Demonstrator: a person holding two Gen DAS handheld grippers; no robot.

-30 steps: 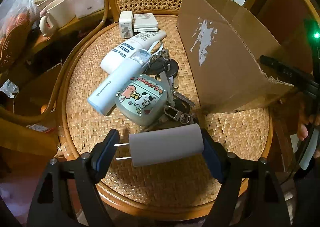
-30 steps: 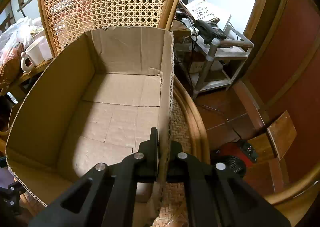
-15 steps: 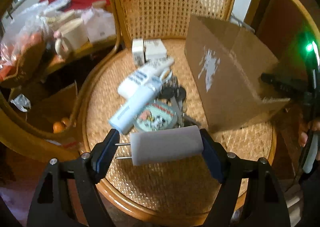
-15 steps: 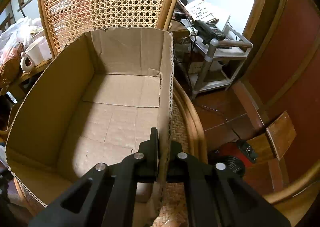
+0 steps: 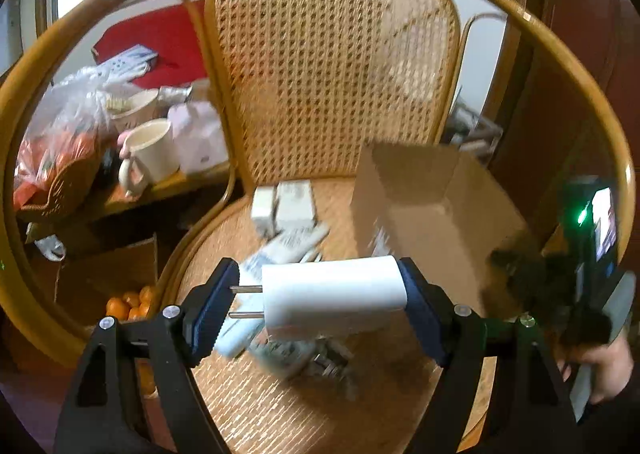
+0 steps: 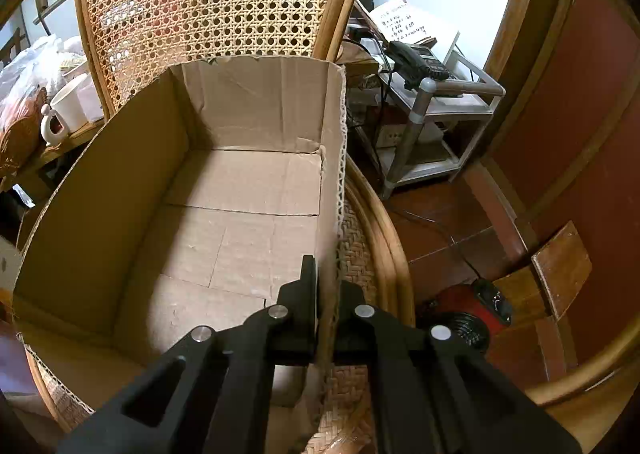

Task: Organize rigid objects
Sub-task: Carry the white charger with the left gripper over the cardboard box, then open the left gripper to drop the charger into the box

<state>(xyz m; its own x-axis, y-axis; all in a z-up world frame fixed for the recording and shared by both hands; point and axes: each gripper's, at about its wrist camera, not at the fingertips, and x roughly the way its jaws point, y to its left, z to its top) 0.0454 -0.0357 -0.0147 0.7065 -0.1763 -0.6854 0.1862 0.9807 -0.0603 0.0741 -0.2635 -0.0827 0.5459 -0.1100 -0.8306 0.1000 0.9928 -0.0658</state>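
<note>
The left gripper [image 5: 320,300] pinches a white plug charger [image 5: 334,296] lengthwise (prongs leftward) above the cane chair seat [image 5: 288,414]; the right gripper [image 6: 328,294] clamps the cardboard box [image 6: 224,222] wall at the seat's right edge.

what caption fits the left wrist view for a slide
Left gripper holds a white plug-in charger above the cane chair seat, beside the open cardboard box.

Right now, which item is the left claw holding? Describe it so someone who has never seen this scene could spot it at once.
Start at the cane chair seat with the open cardboard box on it. Above the seat's front, the left claw clamps a white wall charger lengthwise. Unlike the white tubes and small boxes lying behind it, it has two metal prongs sticking out toward one finger.
</note>
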